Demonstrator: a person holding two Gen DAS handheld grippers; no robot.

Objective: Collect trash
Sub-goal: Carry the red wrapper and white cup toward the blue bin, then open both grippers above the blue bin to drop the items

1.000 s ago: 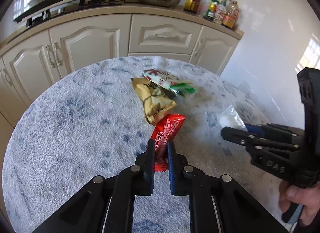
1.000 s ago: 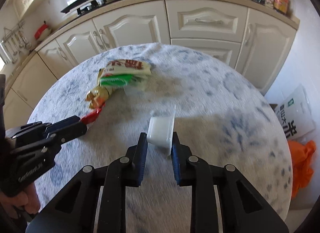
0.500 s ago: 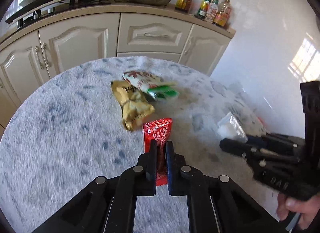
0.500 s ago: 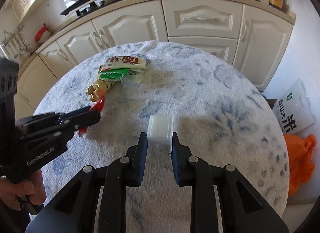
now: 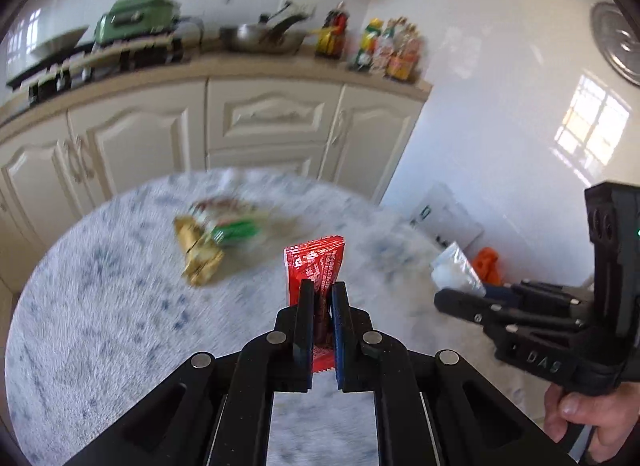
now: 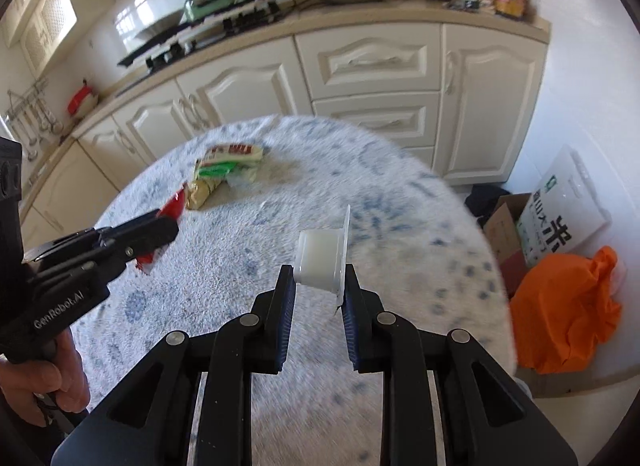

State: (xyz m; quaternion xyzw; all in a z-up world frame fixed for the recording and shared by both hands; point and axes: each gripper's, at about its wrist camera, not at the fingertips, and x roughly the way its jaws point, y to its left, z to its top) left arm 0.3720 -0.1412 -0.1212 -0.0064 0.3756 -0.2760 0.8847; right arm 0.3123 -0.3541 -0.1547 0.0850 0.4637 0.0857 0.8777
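My left gripper is shut on a red snack wrapper and holds it above the round table. It shows at the left of the right wrist view, with the red wrapper sticking out. My right gripper is shut on a clear plastic cup with a peeled lid, held above the table. It shows at the right of the left wrist view with the cup. A gold wrapper and a green and red wrapper lie on the table.
Cream kitchen cabinets with a stove and wok stand behind the table. On the floor to the right are an orange bag, a cardboard box and a white sack.
Both grippers have risen with their loads and tilted up, so more of the kitchen wall shows. The red wrapper has left the table top. The orange bag now shows in the left wrist view.
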